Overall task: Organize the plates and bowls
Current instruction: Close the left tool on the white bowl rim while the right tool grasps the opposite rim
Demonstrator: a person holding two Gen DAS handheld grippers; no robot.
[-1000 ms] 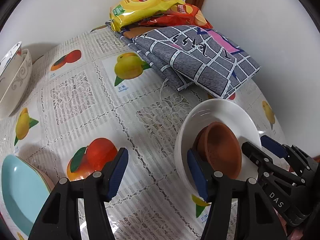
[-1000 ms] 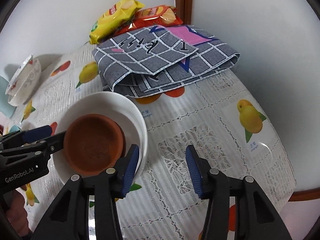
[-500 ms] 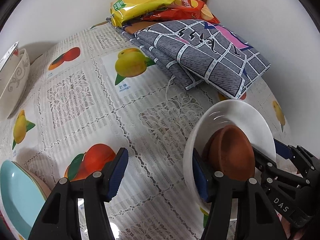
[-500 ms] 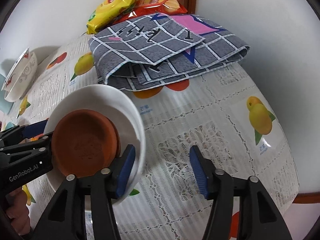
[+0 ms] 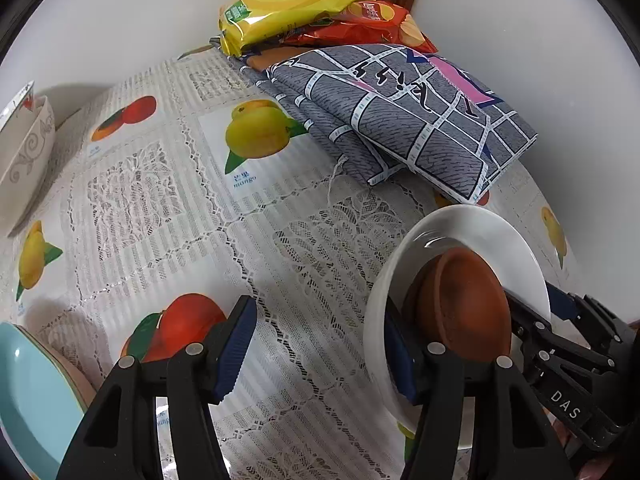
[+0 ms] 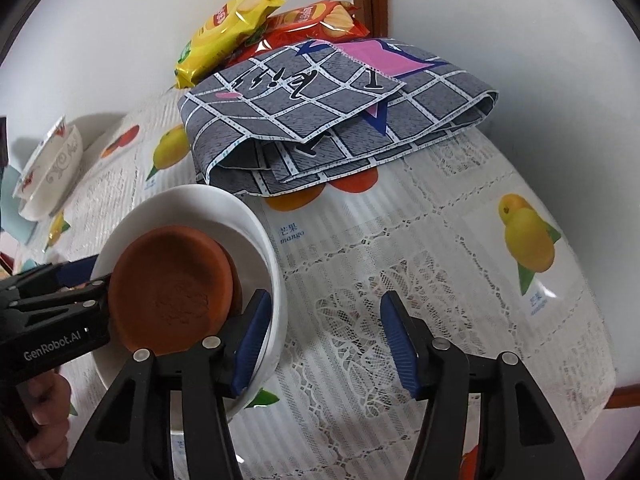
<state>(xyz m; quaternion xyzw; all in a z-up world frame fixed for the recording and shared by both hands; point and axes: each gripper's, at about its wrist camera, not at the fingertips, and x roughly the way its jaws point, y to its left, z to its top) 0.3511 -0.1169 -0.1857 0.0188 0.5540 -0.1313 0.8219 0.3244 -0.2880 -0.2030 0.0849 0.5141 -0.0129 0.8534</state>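
A white bowl (image 5: 472,232) (image 6: 192,208) is tilted up off the table with a brown clay dish (image 5: 468,304) (image 6: 168,284) inside it. My left gripper (image 5: 320,344) is open; its right finger is at the bowl's near rim, beside the clay dish. My right gripper (image 6: 324,340) is open; its left finger is inside the bowl's rim against the clay dish. A patterned white bowl (image 5: 24,160) (image 6: 48,172) stands at the far left. A light blue plate (image 5: 28,404) lies at the lower left.
A folded grey checked cloth (image 5: 400,120) (image 6: 328,112) lies at the back, with yellow (image 5: 288,4) and red (image 5: 368,24) snack bags behind it by the wall. The fruit-print tablecloth (image 5: 160,208) covers the table. Its right edge (image 6: 612,360) is near.
The white bowl with the clay dish has tipped up more steeply, and both grippers have shifted slightly around it. Both stay open.
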